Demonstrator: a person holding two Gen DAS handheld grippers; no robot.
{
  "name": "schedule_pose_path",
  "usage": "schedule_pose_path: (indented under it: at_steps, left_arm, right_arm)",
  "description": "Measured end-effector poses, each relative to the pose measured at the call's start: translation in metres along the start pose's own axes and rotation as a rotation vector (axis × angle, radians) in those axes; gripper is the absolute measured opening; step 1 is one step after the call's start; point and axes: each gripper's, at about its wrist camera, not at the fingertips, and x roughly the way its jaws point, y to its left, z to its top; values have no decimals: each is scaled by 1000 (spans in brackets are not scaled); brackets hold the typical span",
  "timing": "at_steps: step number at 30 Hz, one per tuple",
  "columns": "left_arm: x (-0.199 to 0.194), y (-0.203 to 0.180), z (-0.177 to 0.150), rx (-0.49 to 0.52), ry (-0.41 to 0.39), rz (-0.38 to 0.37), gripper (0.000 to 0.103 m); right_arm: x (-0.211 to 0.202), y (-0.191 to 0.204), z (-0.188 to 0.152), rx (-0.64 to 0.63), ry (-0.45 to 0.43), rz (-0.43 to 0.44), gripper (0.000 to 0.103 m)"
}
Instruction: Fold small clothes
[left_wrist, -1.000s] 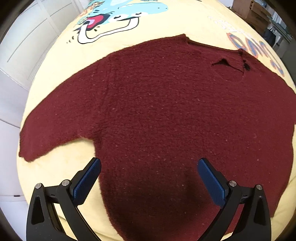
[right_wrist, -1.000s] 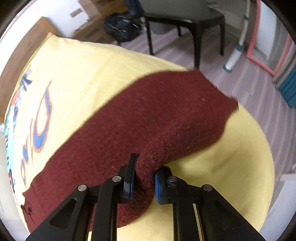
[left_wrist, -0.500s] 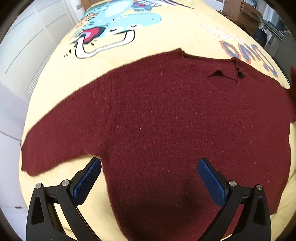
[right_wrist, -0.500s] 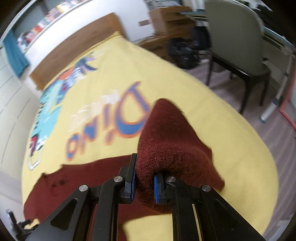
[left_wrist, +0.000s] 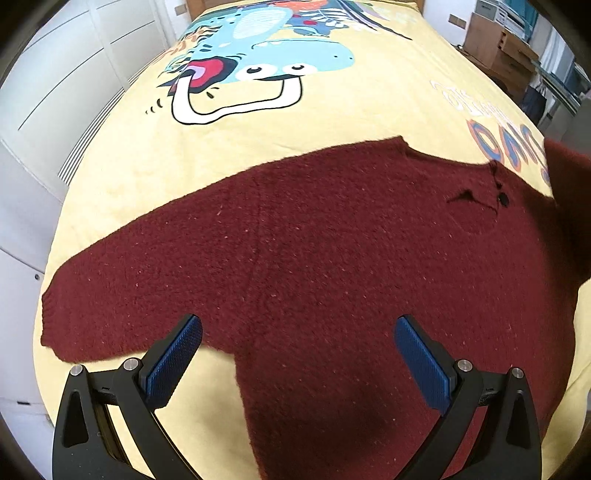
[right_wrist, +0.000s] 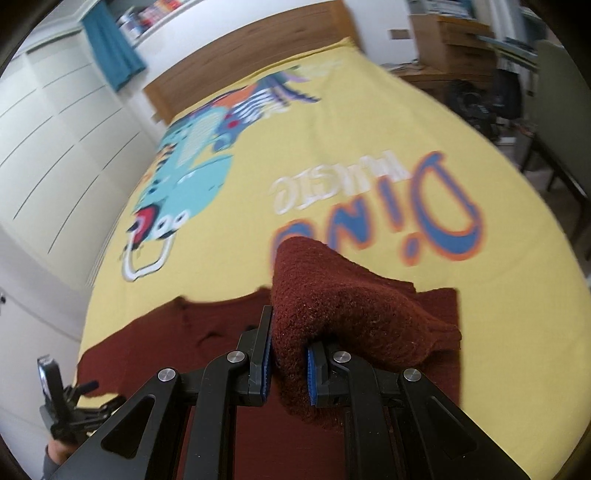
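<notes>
A bedroom at home: a bed (right_wrist: 369, 155) with a yellow dinosaur-print cover and a wooden headboard (right_wrist: 243, 62), white wardrobe doors (right_wrist: 55, 140), a bookshelf (right_wrist: 155, 14) and a chair (right_wrist: 557, 110).

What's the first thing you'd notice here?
A dark red sweater lies spread flat across a yellow bedspread with a big blue cartoon dinosaur printed beyond it. The right gripper is shut on one sleeve, lifting it above the rest.
</notes>
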Motion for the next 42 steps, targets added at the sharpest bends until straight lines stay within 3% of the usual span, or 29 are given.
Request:
schedule_pose_path:
  at_steps: [5,8,14,18,20,21,22,24,30,36,39,42]
  left_arm:
    - [5,6,0,-14,12,2,102]
    - [9,6,-2,-12,24,2,102]
    - [15,2,-7,0,39,9,102]
    - [17,1,-8,2,48,13,102]
    - [18,0,-9,7,50,10,102]
    - [18,-1,-10,12,50,13,102]
    - [18,-2,-10,15,49,16,102]
    - [18,-3,-12,15,51,8,102]
    - [16,-5,-12,26,47,6,102]
    - [17,-20,-11,75,57,-28,102]
    - [18,-42,-10,133,65,-62,102]
    - [12,-85,-2,261,36,-75,102]
  right_arm:
    - [50,27,-39,-41,120,-9,15]
    - [75,29,-71,-57,210,-31,15]
    - [102,26,-108,-80,304,-93,18]
    - [104,25,-107,-105,317,-142,25]
    - [103,28,-106,-139,316,-174,43]
    - [101,29,-105,-153,316,-183,60]
    - [101,31,-105,-165,313,-195,70]
    - [101,34,-106,-195,315,-226,76]
    - [102,34,-109,-236,330,-264,81]
    - [76,13,-120,-269,328,-303,84]
    - [64,-9,-128,-246,327,-334,85]
    - [53,-30,-136,-218,336,-354,85]
